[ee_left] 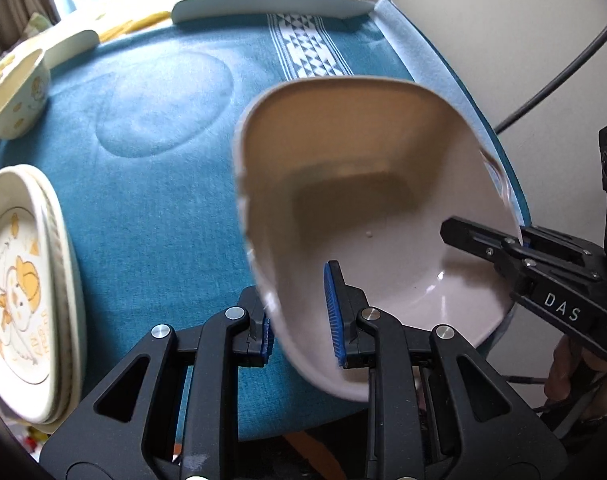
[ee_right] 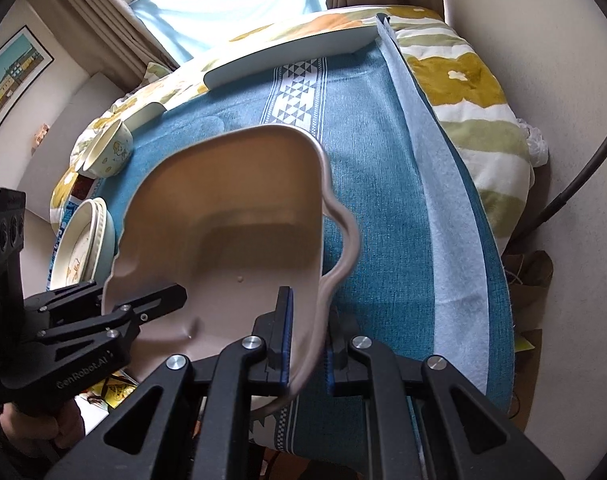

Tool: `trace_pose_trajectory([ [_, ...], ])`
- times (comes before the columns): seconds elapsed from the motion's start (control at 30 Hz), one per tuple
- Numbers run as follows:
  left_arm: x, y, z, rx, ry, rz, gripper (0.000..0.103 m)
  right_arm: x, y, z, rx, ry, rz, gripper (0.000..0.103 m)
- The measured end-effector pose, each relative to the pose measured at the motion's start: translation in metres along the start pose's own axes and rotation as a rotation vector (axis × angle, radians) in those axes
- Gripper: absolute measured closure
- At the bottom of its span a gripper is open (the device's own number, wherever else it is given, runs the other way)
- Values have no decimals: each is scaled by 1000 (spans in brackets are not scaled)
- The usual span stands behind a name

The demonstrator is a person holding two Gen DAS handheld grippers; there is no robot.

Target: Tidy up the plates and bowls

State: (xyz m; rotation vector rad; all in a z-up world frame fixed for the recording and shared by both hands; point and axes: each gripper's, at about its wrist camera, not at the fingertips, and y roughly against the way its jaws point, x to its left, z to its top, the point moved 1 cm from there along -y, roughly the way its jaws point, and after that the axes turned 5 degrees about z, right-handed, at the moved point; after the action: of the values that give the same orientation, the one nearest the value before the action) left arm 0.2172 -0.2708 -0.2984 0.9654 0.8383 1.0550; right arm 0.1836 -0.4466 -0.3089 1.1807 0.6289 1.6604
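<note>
A large pale pink square dish [ee_left: 367, 200] is held tilted above the blue cloth [ee_left: 155, 200] by both grippers. My left gripper [ee_left: 301, 312] straddles its near-left rim, one finger inside and one outside. My right gripper [ee_right: 307, 340] is shut on the opposite rim; it also shows in the left wrist view [ee_left: 515, 240]. The dish fills the middle of the right wrist view [ee_right: 239, 232], and the left gripper [ee_right: 111, 308] shows there on its left rim. A stack of chick-print plates [ee_left: 19, 292] lies at the left. A small chick-print bowl [ee_left: 19, 96] stands behind them.
A long white plate [ee_left: 271, 4] lies at the far edge of the cloth, and another white dish [ee_left: 73, 46] at the far left. A round dent marks the cloth [ee_left: 163, 104]. A floral duvet [ee_right: 475, 112] lies beyond the right edge. A cable [ee_left: 563, 68] hangs at the right.
</note>
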Motion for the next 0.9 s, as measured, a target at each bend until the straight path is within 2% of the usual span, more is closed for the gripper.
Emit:
trace_pose_trajectory([
  [0.03, 1, -3, 1, 12, 1, -7, 83, 0, 1, 0, -6, -11, 8, 89],
  [0.1, 1, -6, 1, 28, -7, 1, 83, -3, 1, 0, -19, -43, 34, 77],
  [0.17, -1, -8, 0, 27, -24, 16, 79, -7, 2, -1, -28, -76, 41, 46],
  [0.2, -1, -8, -1, 27, -30, 18, 76, -9, 3, -2, -37, -93, 47, 44],
  [0.23, -2, -9, -1, 25, -32, 20, 62, -11, 3, -3, -41, -110, 54, 44],
  [0.27, -2, -8, -1, 16, -32, 22, 37, -13, 4, -3, -45, -125, 58, 44],
  [0.33, -2, -4, 0, -22, -27, 48, 17, -15, 6, -2, -56, -141, 53, 44],
  [0.57, 5, 16, -5, -36, -25, 46, 17, -4, 34, 3, -108, -108, 17, 44],
  [0.67, 13, 48, -7, -77, -4, 66, 17, 13, 56, 11, -136, -50, 6, 44],
  [0.8, 36, 112, -6, -190, 50, 114, 17, 47, 84, 31, -175, 40, 31, 44],
  [0.83, 43, 130, -7, -228, 64, 131, 17, 56, 90, 36, -186, 60, 44, 42],
  [0.9, 58, 167, -3, -323, 95, 178, 9, 80, 100, 47, -219, 108, 72, 18],
])
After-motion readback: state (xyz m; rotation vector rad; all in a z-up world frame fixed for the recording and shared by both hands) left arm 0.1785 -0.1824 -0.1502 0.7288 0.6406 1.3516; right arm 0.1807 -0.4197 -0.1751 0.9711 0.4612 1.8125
